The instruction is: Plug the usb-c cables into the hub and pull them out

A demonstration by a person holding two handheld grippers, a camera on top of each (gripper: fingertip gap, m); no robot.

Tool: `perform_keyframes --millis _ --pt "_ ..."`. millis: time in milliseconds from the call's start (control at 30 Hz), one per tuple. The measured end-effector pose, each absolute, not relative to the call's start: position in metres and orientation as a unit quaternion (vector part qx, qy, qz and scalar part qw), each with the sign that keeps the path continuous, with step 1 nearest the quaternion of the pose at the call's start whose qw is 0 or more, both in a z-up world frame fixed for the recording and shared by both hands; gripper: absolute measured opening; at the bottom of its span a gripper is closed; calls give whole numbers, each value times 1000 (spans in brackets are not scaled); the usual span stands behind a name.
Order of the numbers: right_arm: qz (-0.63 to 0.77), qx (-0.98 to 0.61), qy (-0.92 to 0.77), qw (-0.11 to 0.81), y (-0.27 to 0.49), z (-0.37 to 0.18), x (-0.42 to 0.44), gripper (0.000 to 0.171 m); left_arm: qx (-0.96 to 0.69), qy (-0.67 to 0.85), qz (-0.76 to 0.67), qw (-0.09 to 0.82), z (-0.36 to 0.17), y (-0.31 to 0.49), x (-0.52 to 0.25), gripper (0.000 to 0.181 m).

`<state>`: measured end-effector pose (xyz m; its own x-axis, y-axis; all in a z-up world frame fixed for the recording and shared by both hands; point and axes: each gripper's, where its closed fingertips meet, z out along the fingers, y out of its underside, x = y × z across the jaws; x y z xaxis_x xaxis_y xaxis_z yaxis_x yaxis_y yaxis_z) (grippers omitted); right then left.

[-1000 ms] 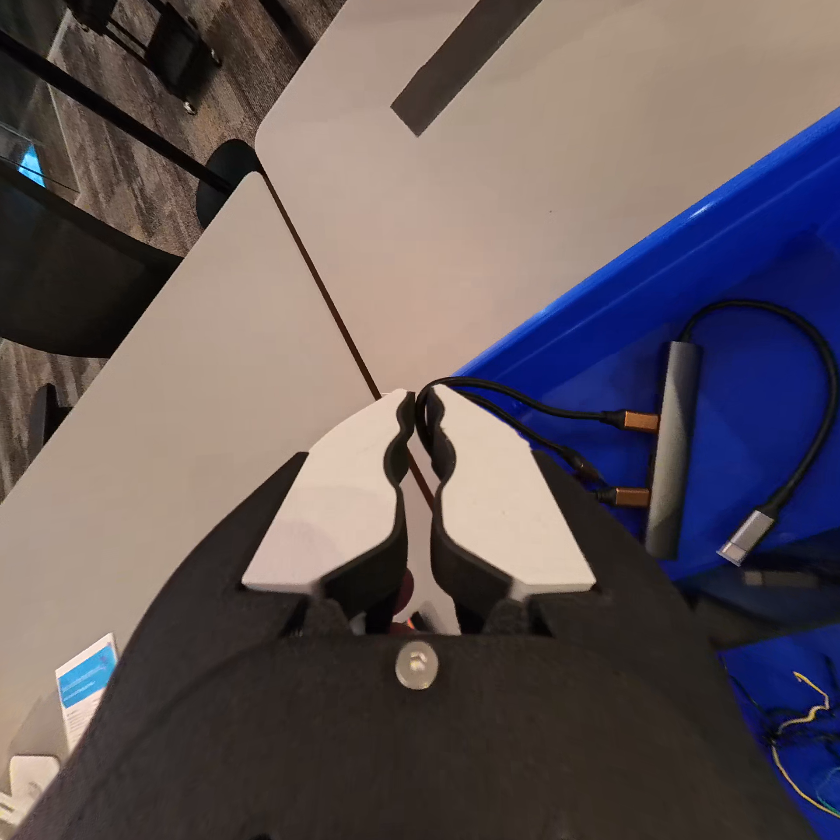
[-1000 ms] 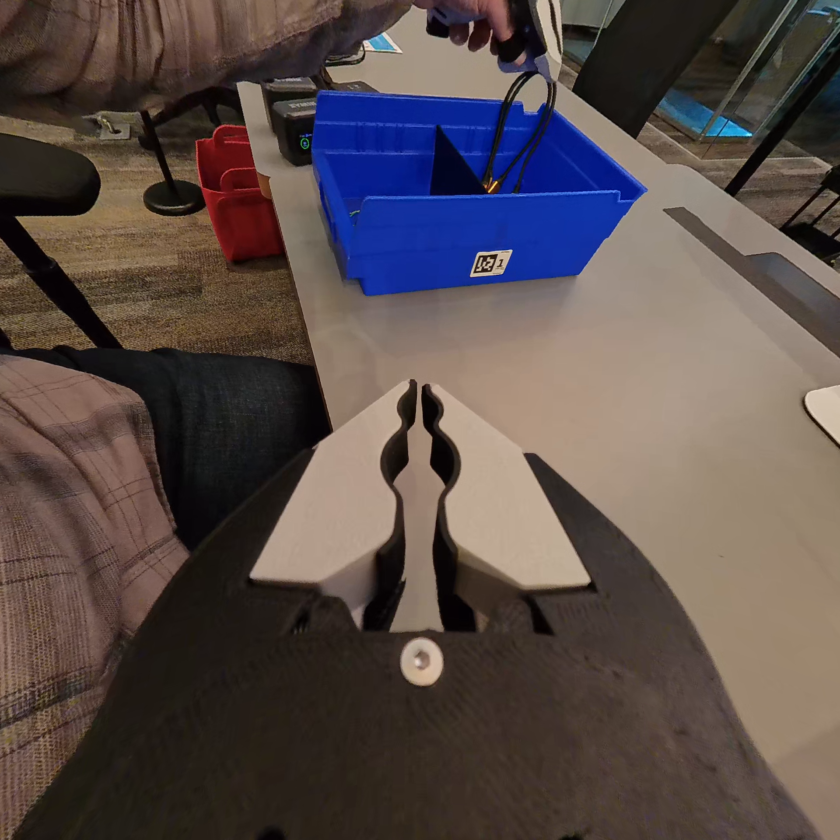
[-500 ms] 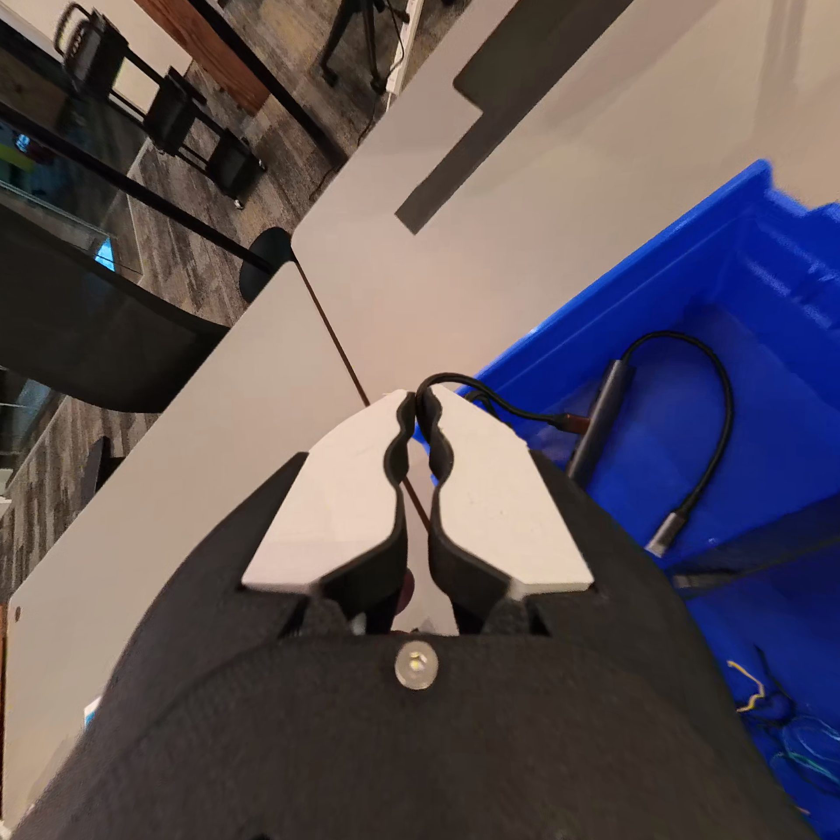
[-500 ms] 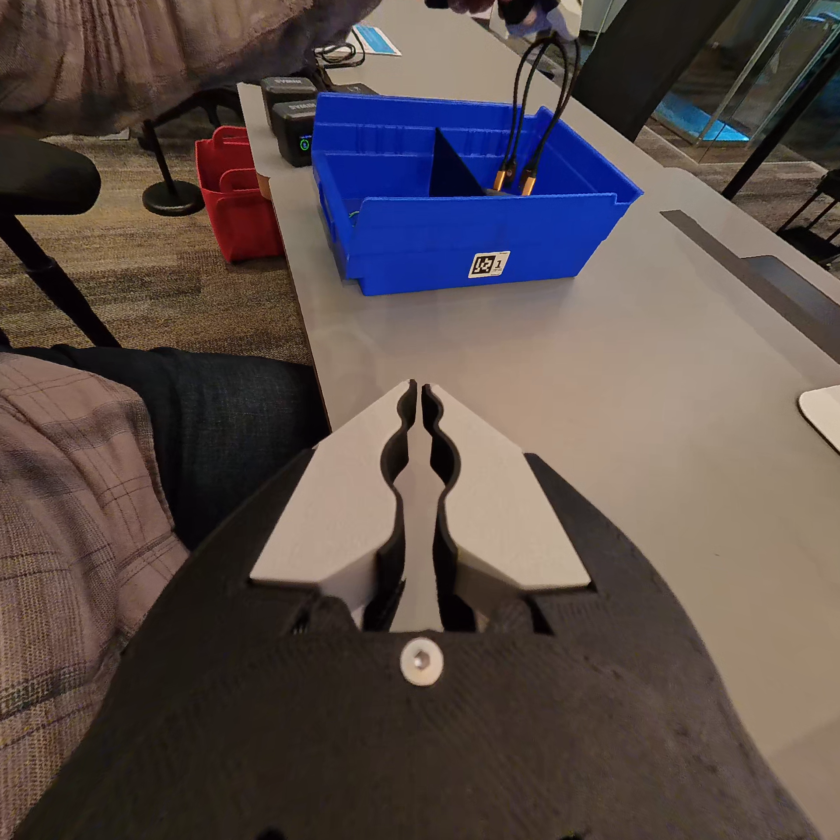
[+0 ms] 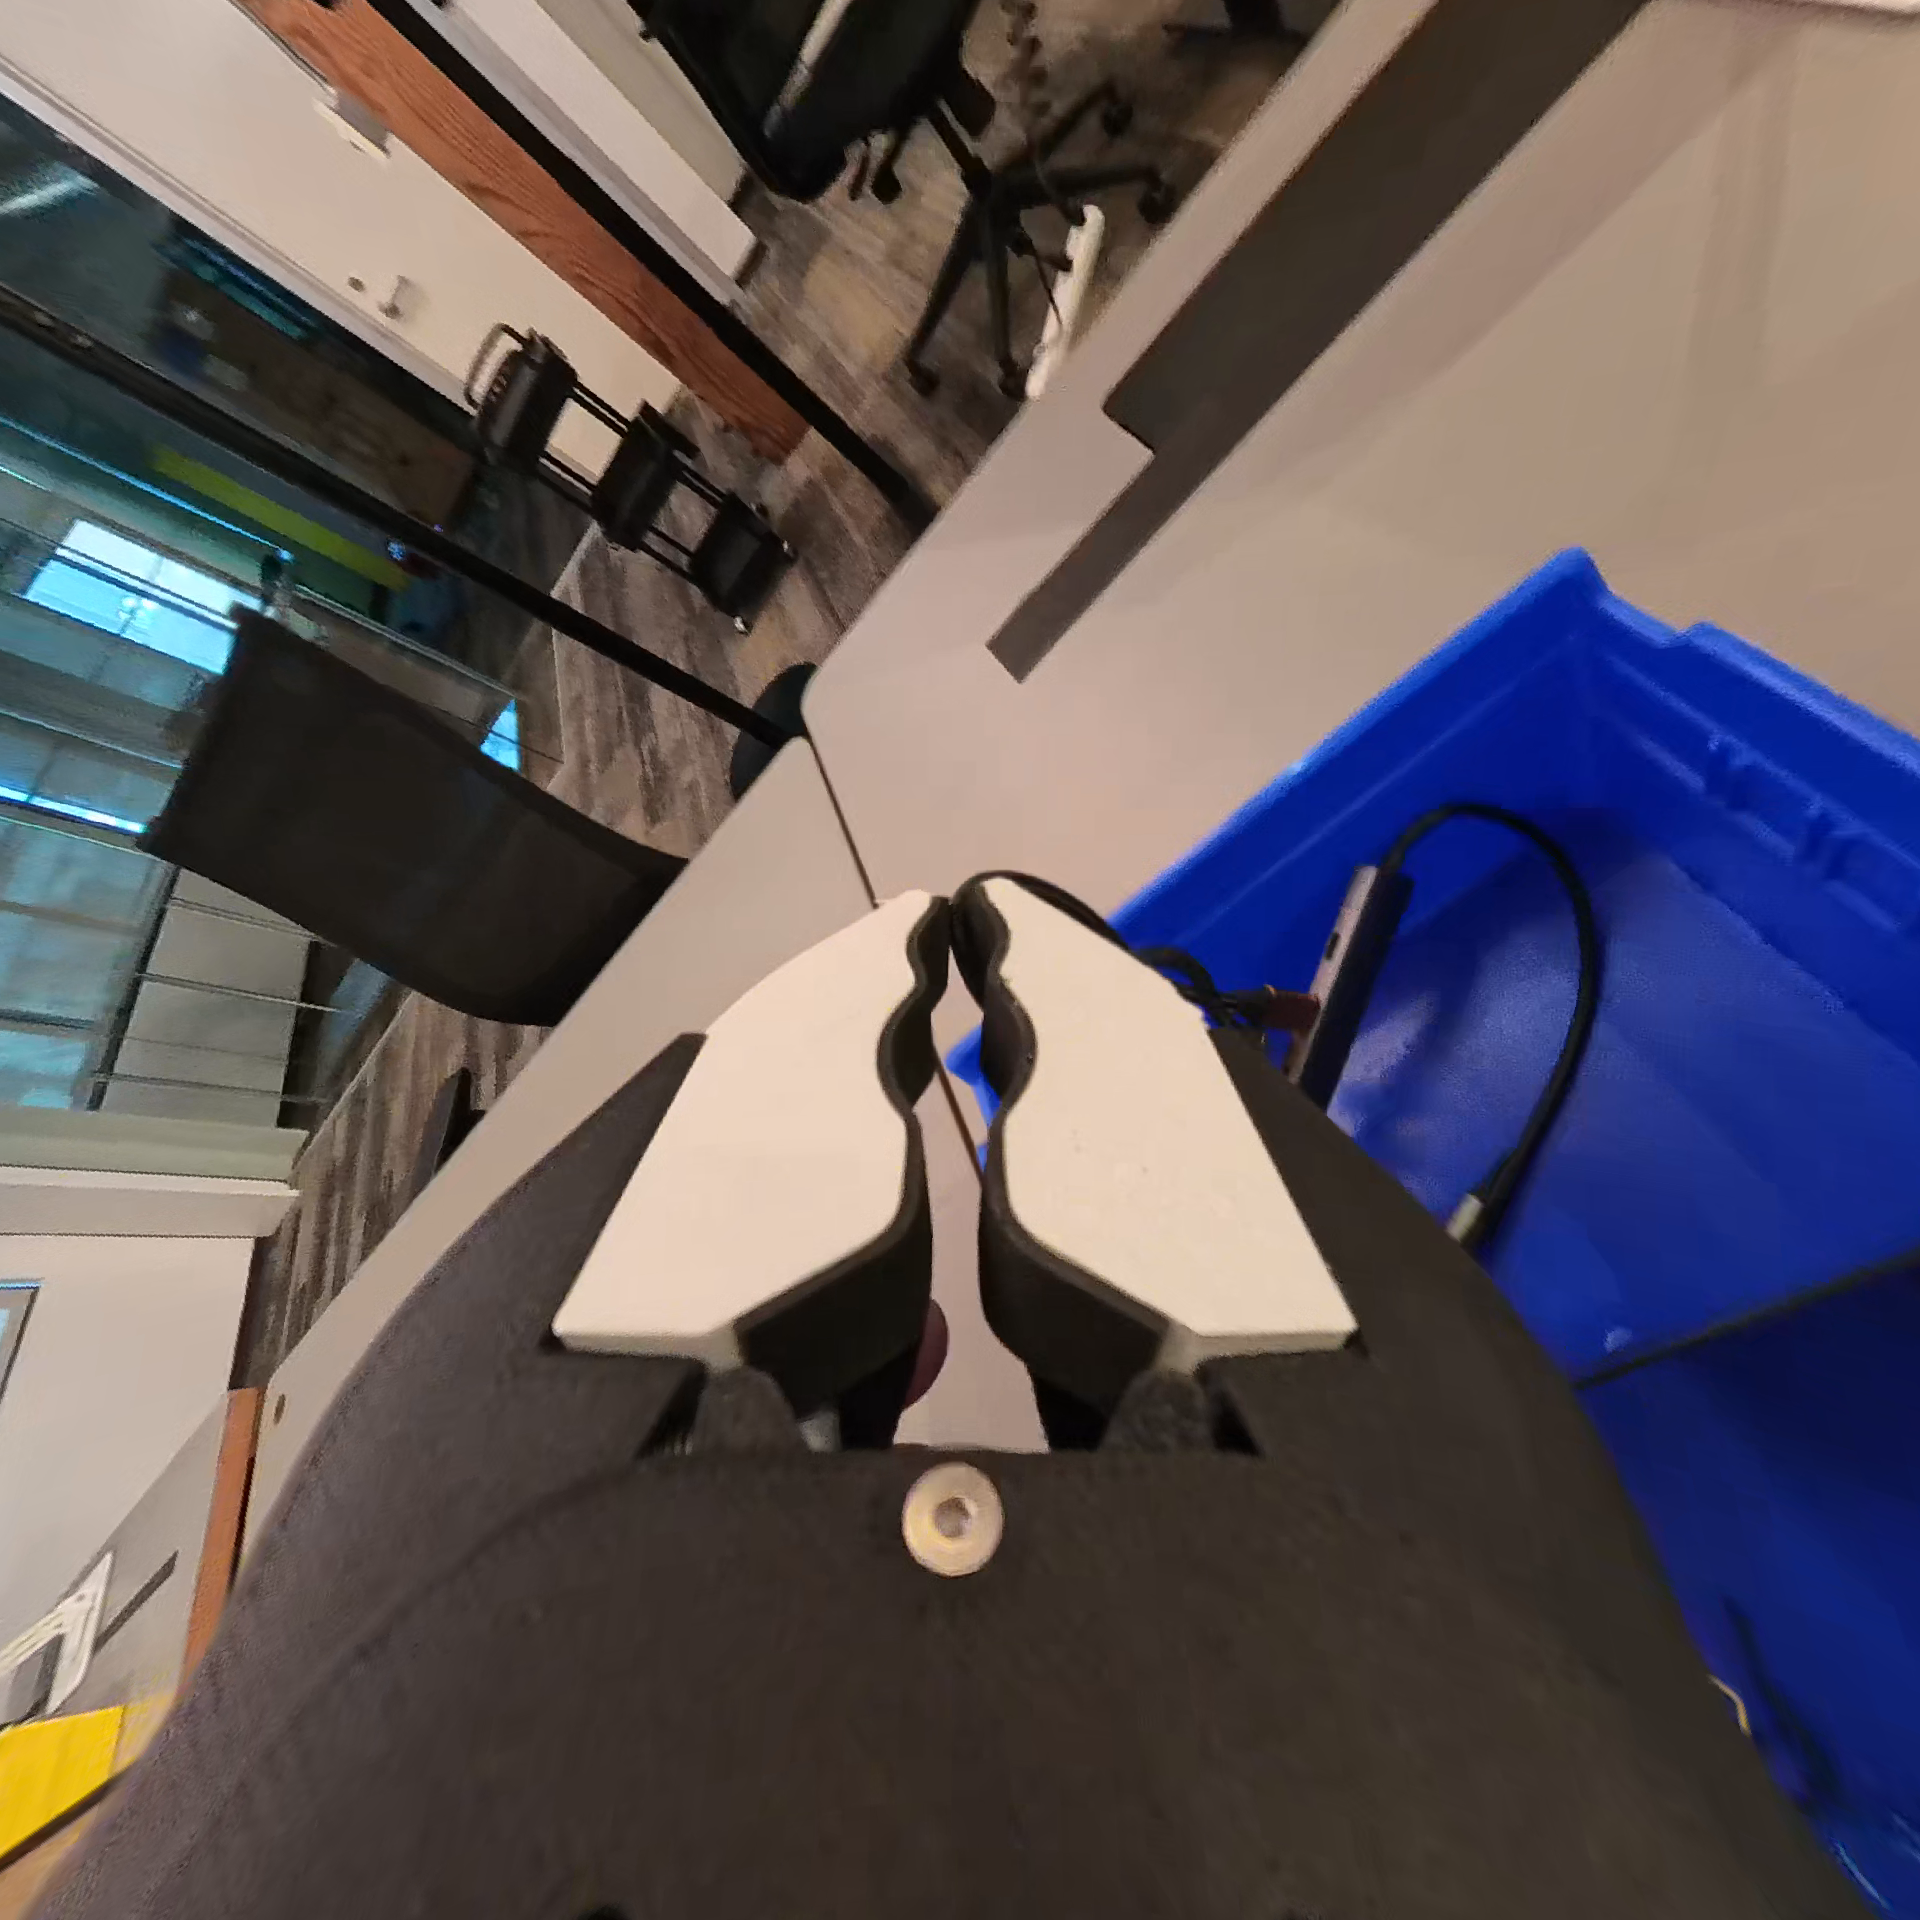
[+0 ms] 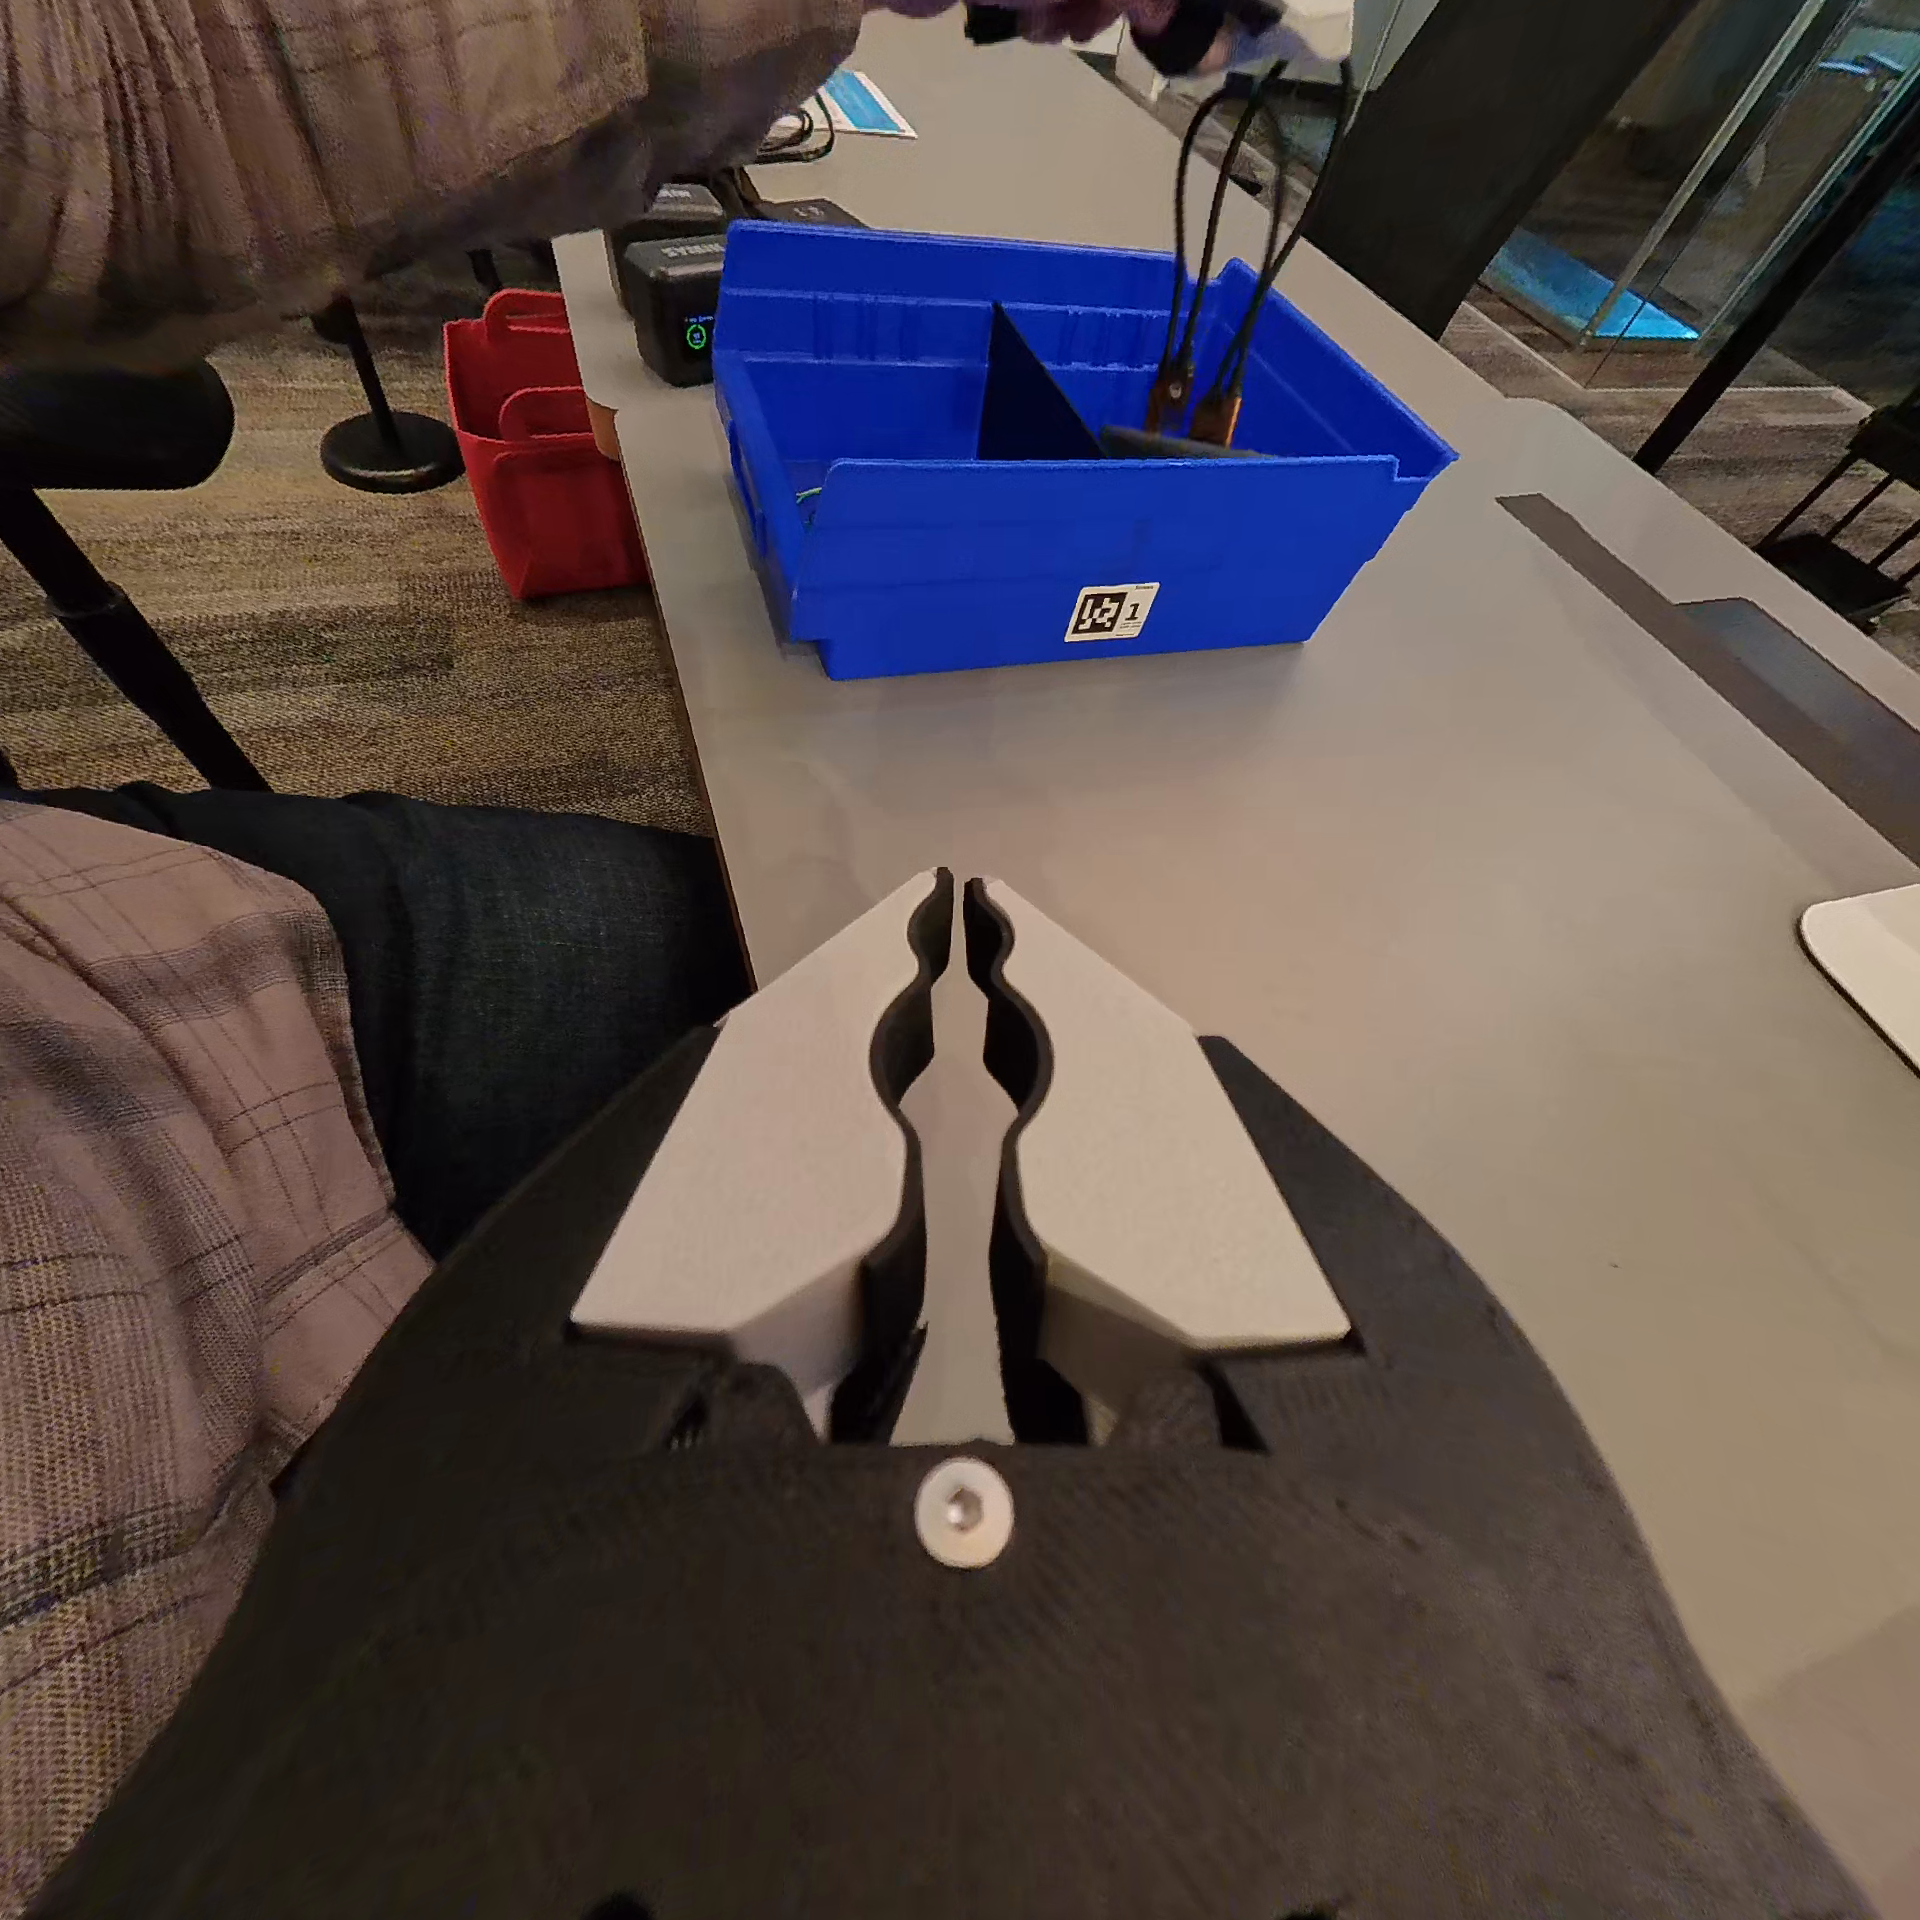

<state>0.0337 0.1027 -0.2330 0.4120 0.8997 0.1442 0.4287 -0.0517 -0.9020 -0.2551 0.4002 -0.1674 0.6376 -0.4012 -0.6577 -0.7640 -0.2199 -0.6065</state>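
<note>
Grey desk (image 6: 1351,935) fills the right wrist view, where the right gripper (image 6: 956,883) hovers pressed together, empty. At twelve o'clock sits the bin (image 6: 1039,540) with the hub (image 5: 1351,966) inside. Above it, the left gripper (image 5: 951,906) pinches the looped cables (image 6: 1210,260), whose plugs (image 6: 1190,405) hang at the hub.

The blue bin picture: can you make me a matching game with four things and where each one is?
Things:
1. black cable
2. grey hub
3. red basket
4. right gripper

Places:
A. over the bare grey table, shut on nothing
B. on the floor beside the table
C. inside the blue bin
D. hanging from the left gripper, its copper plugs at the hub

Pairs: 1-D, 2-C, 3-B, 4-A
</note>
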Motion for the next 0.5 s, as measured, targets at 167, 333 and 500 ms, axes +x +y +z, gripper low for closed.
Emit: perform_keyframes --millis 167,333,500 --pt "238 -682 -490 488 101 -232 33 0 -765 407 173 468 -196 391 -246 3" --pt "238 -683 -489 487 101 -233 34 0 -765 424 200 441 -204 385 -251 2" --pt "238 -682 -495 483 99 -235 32 0 -773 391 223 448 -196 394 -268 1"
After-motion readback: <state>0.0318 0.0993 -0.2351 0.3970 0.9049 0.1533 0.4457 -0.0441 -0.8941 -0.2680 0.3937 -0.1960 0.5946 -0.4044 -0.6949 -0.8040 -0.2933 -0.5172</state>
